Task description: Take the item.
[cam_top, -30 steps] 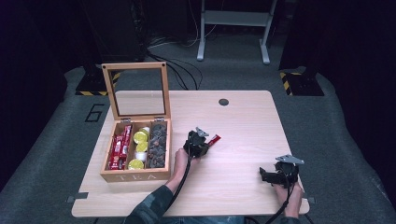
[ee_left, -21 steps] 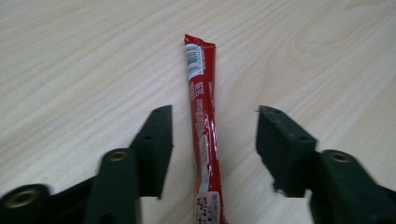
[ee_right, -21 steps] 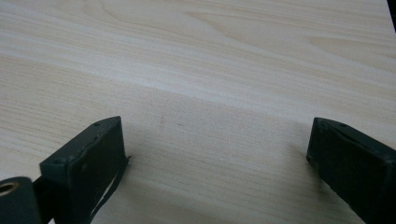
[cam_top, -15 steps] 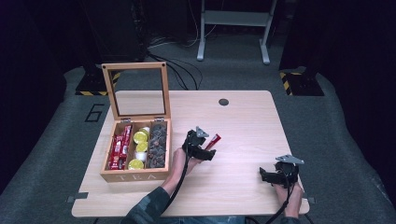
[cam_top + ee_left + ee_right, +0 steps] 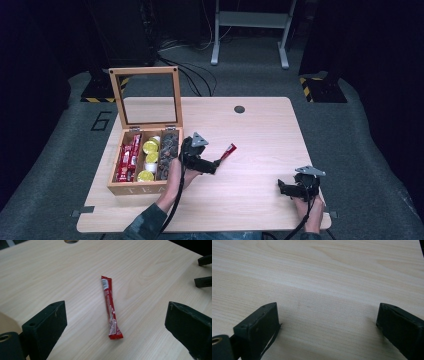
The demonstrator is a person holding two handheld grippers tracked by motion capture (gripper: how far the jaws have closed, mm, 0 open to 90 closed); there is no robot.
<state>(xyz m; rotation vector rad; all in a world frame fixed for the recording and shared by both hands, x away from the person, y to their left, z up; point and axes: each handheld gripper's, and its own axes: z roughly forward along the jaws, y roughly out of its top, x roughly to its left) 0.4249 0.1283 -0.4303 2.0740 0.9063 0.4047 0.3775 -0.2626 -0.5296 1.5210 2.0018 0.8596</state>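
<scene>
Left gripper (image 5: pixel 216 165): jaws spread wide, empty, above the light wooden table (image 5: pixel 260 135). The slim red foil sachet (image 5: pixel 110 306) lies flat between them; print illegible. Open wooden box (image 5: pixel 131 187) at 9 o'clock, front lettered "TEA". Right gripper (image 5: pixel 281 187): jaws wide, empty.

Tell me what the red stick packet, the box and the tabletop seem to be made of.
Red stick packet: probably thin glossy plastic or foil film, with crimped ends and a sheen. Box: light wood with a matte finish; its raised lid has a see-through pane, glass or acrylic. Tabletop: pale wood grain, possibly laminate.
</scene>
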